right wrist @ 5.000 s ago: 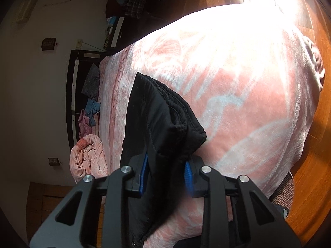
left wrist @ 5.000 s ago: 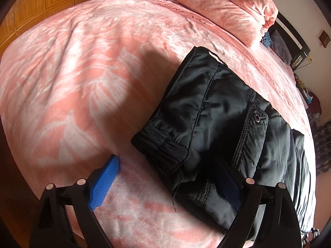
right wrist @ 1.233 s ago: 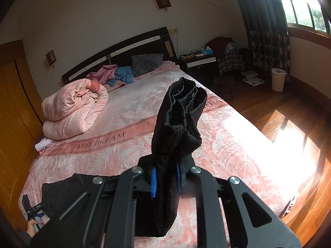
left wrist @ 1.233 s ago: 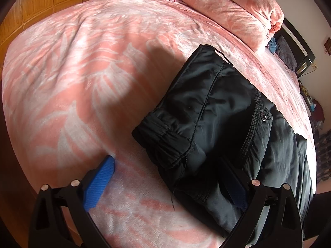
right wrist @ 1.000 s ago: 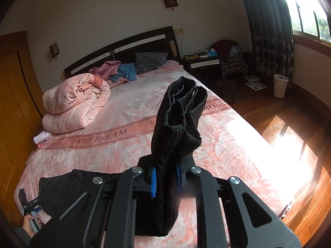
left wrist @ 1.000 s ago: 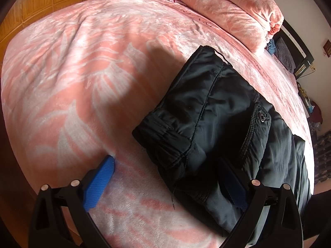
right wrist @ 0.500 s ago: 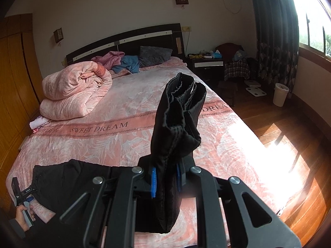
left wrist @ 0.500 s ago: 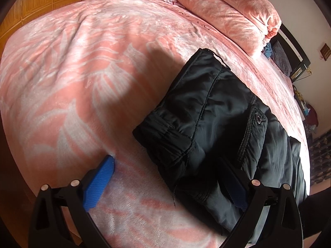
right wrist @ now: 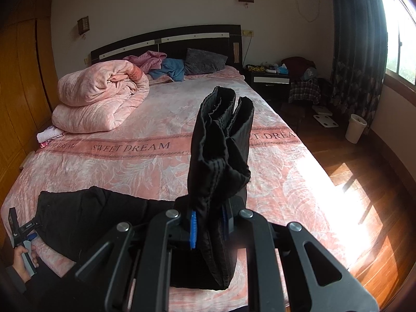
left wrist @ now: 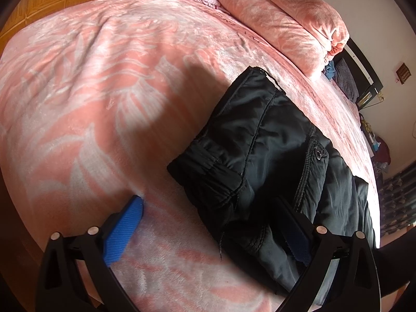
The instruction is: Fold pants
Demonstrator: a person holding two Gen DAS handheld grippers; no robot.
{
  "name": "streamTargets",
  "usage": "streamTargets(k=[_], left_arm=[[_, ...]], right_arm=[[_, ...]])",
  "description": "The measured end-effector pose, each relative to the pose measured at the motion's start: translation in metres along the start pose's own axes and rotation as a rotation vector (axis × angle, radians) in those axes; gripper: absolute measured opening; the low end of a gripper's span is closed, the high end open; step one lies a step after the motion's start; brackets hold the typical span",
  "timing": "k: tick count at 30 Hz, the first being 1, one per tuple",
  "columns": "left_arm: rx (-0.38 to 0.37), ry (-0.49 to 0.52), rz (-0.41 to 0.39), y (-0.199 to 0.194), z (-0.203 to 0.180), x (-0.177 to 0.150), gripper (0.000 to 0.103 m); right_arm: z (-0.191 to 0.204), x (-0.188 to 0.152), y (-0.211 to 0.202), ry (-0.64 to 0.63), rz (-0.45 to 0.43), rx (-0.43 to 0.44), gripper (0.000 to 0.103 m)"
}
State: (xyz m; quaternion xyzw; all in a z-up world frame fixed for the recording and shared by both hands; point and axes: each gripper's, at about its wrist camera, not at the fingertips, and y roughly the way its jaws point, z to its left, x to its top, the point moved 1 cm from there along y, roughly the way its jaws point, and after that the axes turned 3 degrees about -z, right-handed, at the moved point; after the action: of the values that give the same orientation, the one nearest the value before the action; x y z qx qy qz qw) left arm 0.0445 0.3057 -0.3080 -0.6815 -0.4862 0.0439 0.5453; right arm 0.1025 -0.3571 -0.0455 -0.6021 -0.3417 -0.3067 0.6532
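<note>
Black pants (left wrist: 273,156) lie on the pink bedspread (left wrist: 104,91), waist end nearest me in the left wrist view. My left gripper (left wrist: 208,223) is open, one blue pad on the bedspread and the other over the waistband. My right gripper (right wrist: 208,223) is shut on the bunched leg cuffs (right wrist: 221,145) and holds them upright above the bed. The rest of the pants (right wrist: 85,213) stretches left toward the left gripper (right wrist: 23,231), held in a hand.
A rolled pink quilt (right wrist: 101,96) and pillows (right wrist: 205,61) lie at the headboard. A nightstand (right wrist: 270,78), clothes chair and white bin (right wrist: 355,127) stand right of the bed on the wooden floor. A wooden wardrobe (right wrist: 18,83) stands on the left.
The right gripper lifted the cuffs off the bed and swung to face the headboard, then drifted a little. The left gripper stayed open at the waistband.
</note>
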Motion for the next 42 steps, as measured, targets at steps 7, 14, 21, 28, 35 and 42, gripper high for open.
streamTargets(k=[7, 14, 21, 28, 35, 42], left_arm=[[-0.02, -0.009, -0.004, -0.001, 0.002, 0.0, 0.099], [-0.04, -0.021, -0.009, -0.003, 0.004, -0.001, 0.099], [-0.048, -0.027, -0.01, -0.003, 0.005, 0.0, 0.099], [-0.055, -0.033, -0.013, -0.002, 0.006, 0.0, 0.099], [-0.055, -0.032, -0.012, -0.002, 0.008, 0.0, 0.099], [-0.061, -0.036, -0.013, -0.001, 0.008, 0.001, 0.099]], right_arm=[[0.026, 0.0, 0.007, -0.039, 0.017, 0.009, 0.013], [0.056, -0.007, 0.015, -0.079, 0.039, 0.038, 0.013], [0.089, -0.016, 0.03, -0.114, 0.072, 0.081, 0.013], [0.111, -0.022, 0.044, -0.151, 0.098, 0.114, 0.013], [0.125, -0.028, 0.052, -0.184, 0.117, 0.124, 0.013], [0.142, -0.038, 0.061, -0.239, 0.144, 0.117, 0.013]])
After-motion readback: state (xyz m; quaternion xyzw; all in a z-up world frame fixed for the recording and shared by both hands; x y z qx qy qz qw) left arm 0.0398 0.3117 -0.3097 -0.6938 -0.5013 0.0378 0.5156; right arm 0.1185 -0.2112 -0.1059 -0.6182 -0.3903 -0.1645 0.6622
